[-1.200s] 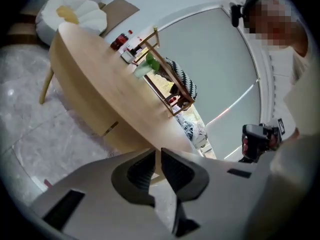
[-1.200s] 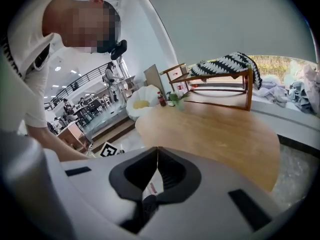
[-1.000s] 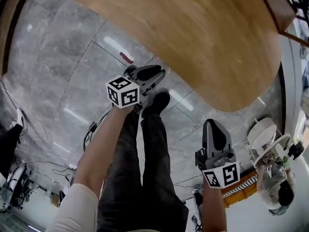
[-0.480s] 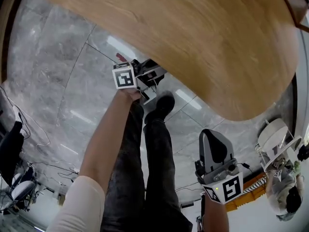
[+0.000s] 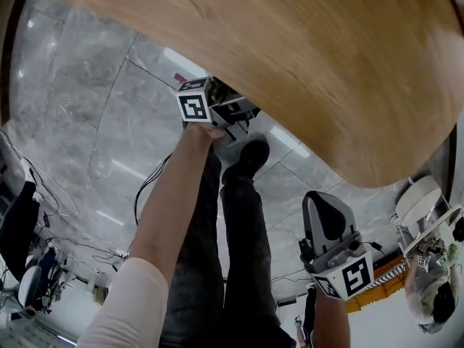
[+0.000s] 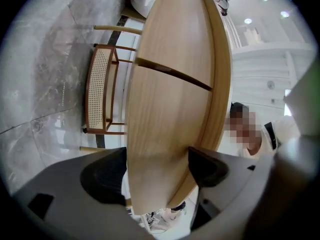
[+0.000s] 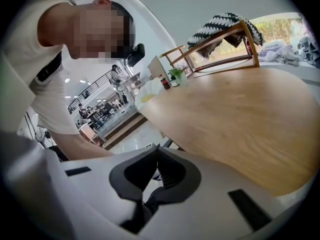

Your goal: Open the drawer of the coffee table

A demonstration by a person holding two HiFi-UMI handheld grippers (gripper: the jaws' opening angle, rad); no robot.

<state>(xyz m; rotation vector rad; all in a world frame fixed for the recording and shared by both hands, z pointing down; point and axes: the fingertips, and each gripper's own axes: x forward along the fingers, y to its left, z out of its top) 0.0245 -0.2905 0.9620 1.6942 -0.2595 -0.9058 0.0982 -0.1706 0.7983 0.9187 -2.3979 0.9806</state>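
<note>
left tongs (image 5: 230, 114): tucked in at the rim of the coffee table (image 5: 304, 56). My jaws have just been opening and stand wide apart, with the table's curved wooden side band (image 6: 167, 114) between them. I'm not clamped on it.
drawer (image 6: 162, 134): as far as I can tell it's the stretch of band on my side of the thin dark seam (image 6: 172, 76). It's flush with the rest, not pulled out.
right tongs (image 5: 321, 199): hanging off to the side, well apart from the table edge. The dark ribbed pads (image 7: 167, 171) are pressed together with nothing in them.
table top: big rounded oval in pale honey wood, with a smooth matte finish and fine grain running lengthwise.
floor (image 5: 87, 114): glossy grey marble-look tiles with thin joints and streaky light reflections.
chair (image 6: 97, 91): past the table there's a slim wooden frame with a woven cane panel.
me: dark trousers, black shoe (image 5: 246, 158), light short sleeve.
</note>
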